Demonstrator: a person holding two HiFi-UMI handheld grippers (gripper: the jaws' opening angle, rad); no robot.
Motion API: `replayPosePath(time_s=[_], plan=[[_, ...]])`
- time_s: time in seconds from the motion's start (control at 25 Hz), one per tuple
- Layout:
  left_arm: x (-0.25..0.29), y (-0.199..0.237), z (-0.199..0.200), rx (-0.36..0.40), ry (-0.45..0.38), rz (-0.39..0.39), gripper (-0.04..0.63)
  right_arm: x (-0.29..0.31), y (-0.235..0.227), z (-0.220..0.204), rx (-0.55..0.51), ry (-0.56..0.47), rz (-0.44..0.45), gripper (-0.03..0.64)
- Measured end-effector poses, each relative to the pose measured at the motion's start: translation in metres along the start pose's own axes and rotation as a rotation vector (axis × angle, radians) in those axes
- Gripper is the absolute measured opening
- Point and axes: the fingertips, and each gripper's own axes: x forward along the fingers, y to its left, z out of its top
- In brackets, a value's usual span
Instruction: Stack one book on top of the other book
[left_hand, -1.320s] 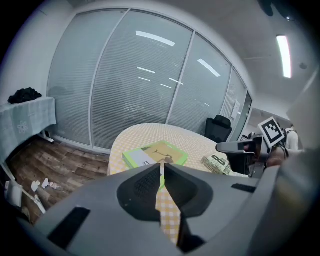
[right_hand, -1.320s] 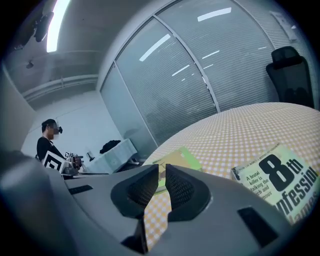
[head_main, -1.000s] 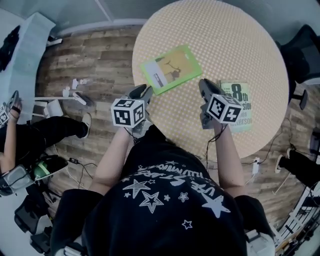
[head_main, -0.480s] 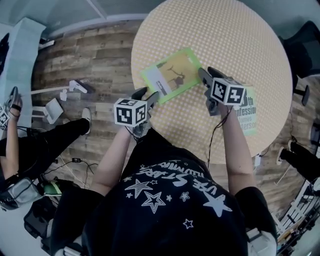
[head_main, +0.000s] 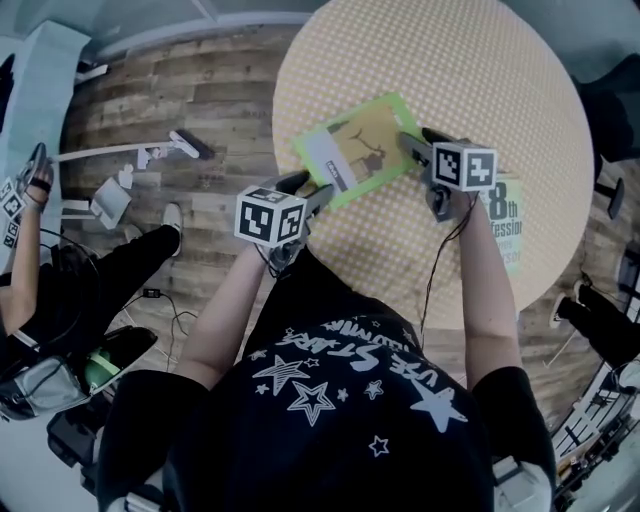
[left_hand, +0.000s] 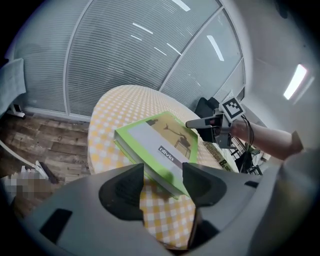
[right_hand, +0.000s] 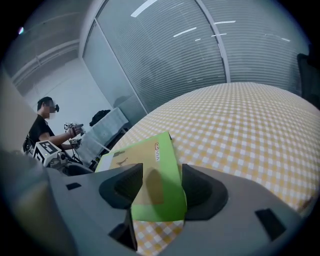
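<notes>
Head view: a green book (head_main: 352, 150) lies on a round checked counter (head_main: 480, 80). A second book (head_main: 508, 225) lies to its right, partly under the forearm. The left tongs (head_main: 310, 188) reach the green book's near corner, the right tongs (head_main: 412, 142) its right corner.
Left gripper view: the left tongs (left_hand: 163, 172) are spread, having just been opening. The green book's (left_hand: 160, 145) corner sits between them, not pinched.
Right gripper view: the right tongs (right_hand: 162, 175) are spread, having just been opening. The green book's (right_hand: 155, 192) corner lies between them, not pinched.
</notes>
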Motion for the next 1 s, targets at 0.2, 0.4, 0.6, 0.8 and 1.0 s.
replayPosePath(time_s=[0.2, 0.4, 0.6, 0.8, 1.0], plan=[[0.006, 0.0, -0.001, -0.015, 0.032, -0.018, 0.255, 0.008, -0.002, -0.008, -0.054, 0.098, 0.034, 0.229], [0.012, 0.008, -0.002, -0.009, 0.05, 0.018, 0.254, 0.013, -0.003, -0.007, -0.066, 0.118, 0.083, 0.229], [0.013, 0.007, -0.001, -0.019, 0.05, 0.009, 0.253, 0.014, 0.001, -0.007, -0.061, 0.109, 0.109, 0.219], [0.009, 0.005, -0.001, 0.024, 0.034, -0.021, 0.217, 0.004, 0.0, -0.003, -0.025, 0.05, 0.099, 0.187], [-0.004, 0.001, 0.011, 0.02, -0.042, -0.017, 0.181, -0.014, 0.008, 0.014, -0.041, -0.021, 0.078, 0.176]])
